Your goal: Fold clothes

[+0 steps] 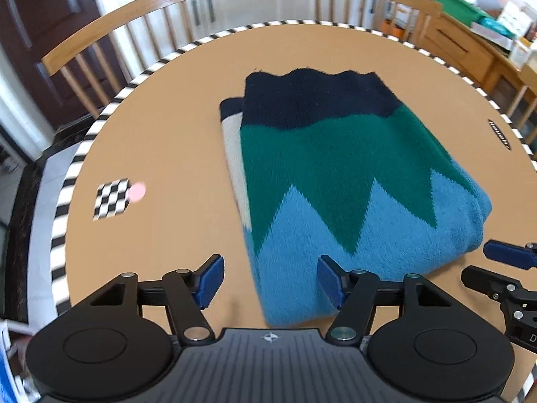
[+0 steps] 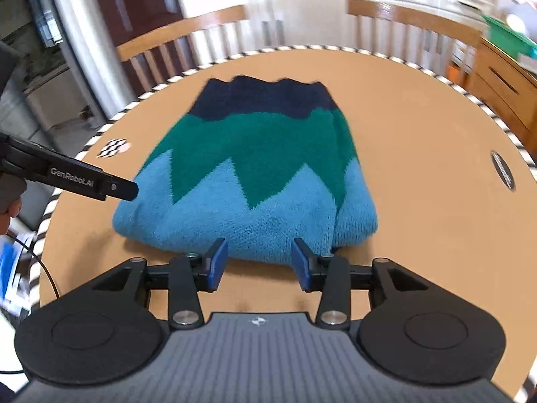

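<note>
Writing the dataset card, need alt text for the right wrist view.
A folded knit sweater in navy, green and light blue zigzags lies on a round tan table. The right claw is open and empty just short of its near edge. The left claw pokes in from the left.

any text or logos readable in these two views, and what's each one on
"GenRobot.AI": on the side of the left gripper, seen in the right wrist view.
Dark oval label on the table: has lettering, too blurred to read.
"D": cut-off letter on the right gripper at the left wrist view's edge.
Checkered marker: pattern only.
</note>
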The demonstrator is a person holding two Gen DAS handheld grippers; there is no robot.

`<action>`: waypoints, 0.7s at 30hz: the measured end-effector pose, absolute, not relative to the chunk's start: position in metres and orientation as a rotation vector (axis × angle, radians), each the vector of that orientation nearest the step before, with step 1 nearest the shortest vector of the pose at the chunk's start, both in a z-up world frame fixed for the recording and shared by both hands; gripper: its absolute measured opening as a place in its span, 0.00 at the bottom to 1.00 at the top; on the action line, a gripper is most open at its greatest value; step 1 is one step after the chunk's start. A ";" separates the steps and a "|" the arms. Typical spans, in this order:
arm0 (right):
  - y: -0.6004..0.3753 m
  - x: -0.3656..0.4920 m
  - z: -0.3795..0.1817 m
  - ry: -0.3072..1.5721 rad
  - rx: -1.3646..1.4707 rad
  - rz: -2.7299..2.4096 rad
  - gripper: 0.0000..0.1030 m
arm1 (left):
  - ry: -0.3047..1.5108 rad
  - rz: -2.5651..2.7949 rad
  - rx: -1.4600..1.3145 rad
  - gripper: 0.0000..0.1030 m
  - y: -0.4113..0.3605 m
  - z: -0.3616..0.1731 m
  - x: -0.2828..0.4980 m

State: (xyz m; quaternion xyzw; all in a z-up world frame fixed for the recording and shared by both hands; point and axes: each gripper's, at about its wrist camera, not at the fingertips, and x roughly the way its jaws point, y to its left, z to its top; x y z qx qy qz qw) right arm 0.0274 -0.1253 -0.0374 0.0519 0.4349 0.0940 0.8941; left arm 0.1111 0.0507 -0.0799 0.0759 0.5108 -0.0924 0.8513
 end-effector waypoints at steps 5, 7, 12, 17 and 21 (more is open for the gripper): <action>-0.098 0.013 -0.037 0.893 0.252 -0.045 0.53 | 1.063 -0.360 0.185 0.62 0.080 -0.079 0.128; -0.084 0.005 -0.038 0.872 0.319 -0.133 0.54 | 1.048 -0.400 0.233 0.62 0.092 -0.076 0.133; -0.053 -0.002 -0.041 0.841 0.437 -0.180 0.51 | 1.042 -0.465 0.336 0.62 0.108 -0.073 0.151; -0.056 0.004 -0.049 0.828 0.504 -0.219 0.52 | 1.009 -0.491 0.430 0.62 0.097 -0.066 0.168; -0.062 0.008 -0.055 0.807 0.625 -0.273 0.52 | 0.997 -0.553 0.487 0.64 0.089 -0.064 0.185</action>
